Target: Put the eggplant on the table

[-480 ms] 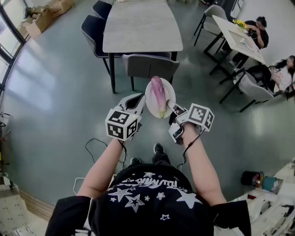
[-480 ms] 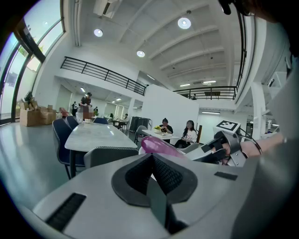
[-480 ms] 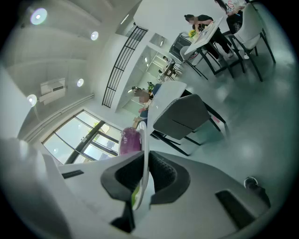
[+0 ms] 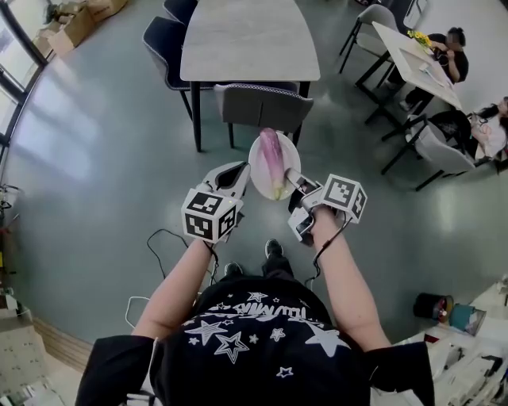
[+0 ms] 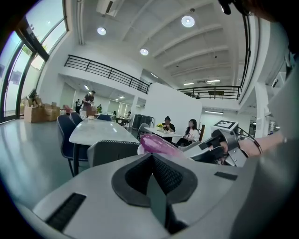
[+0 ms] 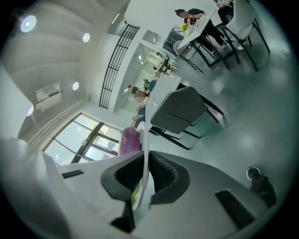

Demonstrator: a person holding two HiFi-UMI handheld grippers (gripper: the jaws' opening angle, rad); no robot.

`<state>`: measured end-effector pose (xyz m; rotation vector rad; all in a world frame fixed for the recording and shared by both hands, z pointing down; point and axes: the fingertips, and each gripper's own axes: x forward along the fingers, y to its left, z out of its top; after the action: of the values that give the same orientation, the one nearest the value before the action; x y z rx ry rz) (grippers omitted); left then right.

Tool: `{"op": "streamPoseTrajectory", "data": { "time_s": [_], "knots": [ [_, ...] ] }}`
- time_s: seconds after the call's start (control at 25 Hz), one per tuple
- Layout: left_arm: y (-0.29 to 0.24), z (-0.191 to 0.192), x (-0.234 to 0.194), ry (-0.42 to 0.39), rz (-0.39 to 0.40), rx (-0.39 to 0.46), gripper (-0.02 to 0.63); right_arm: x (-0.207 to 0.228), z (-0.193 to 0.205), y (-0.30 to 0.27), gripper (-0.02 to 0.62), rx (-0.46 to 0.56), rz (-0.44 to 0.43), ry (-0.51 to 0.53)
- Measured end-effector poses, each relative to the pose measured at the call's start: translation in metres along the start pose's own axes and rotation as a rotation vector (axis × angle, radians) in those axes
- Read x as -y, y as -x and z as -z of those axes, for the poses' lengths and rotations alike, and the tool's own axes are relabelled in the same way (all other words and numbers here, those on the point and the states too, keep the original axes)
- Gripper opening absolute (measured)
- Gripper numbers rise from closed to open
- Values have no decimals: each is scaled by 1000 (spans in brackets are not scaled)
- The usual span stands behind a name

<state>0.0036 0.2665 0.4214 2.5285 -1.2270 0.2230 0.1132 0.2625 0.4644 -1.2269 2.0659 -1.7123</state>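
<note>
Eggplant [image 4: 272, 162], purple-pink with a pale green stem end, lying lengthwise on a white plate [image 4: 293, 156]; stem end toward the wearer, plate and eggplant carried in the air over the grey floor [image 4: 95, 158], short of the table [image 4: 248, 40] and not on it. Plate pinched at its near rim by the right gripper [image 4: 292, 179], jaws narrowed onto the thin edge, seen edge-on in the right gripper view with the purple body [image 6: 130, 140] rising beside the white rim [image 6: 145, 135] and a touch of green down between the pads. Left gripper [image 4: 240, 169] just beside the plate's left rim, contact not resolvable; jaws pressed together in the left gripper view, nothing between them, eggplant [image 5: 159, 143] visible just beyond their tip. Ahead, a long grey-topped table with a grey chair [image 4: 262, 107] at its near end and dark chairs [image 4: 163, 40] along its left side. Farther right, a second table [image 4: 413, 59] with two seated people [image 4: 451, 46]. Cardboard boxes [image 4: 75, 24] at the far left; a thin cable [image 4: 159, 242] on the floor by the wearer's feet.
</note>
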Motion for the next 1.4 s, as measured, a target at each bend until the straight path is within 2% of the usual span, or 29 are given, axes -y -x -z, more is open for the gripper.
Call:
{"op": "streamPoseTrajectory", "data": {
  "time_s": [0.56,0.84,1.08,1.4],
  "knots": [
    [10,7,-9,17,-20,6,8,-1,7,-2,31,2,8,-9],
    [4,2,-57,37,-18,20,8,-11,4,-50,31,15,14,-5],
    [23,0,-35,33,-18,30,8,-19,14,-29,31,18,-5,-5],
    [33,4,-49,44,-36,27,8,-17,19,-35,31,25,-9,-32]
  ]
}}
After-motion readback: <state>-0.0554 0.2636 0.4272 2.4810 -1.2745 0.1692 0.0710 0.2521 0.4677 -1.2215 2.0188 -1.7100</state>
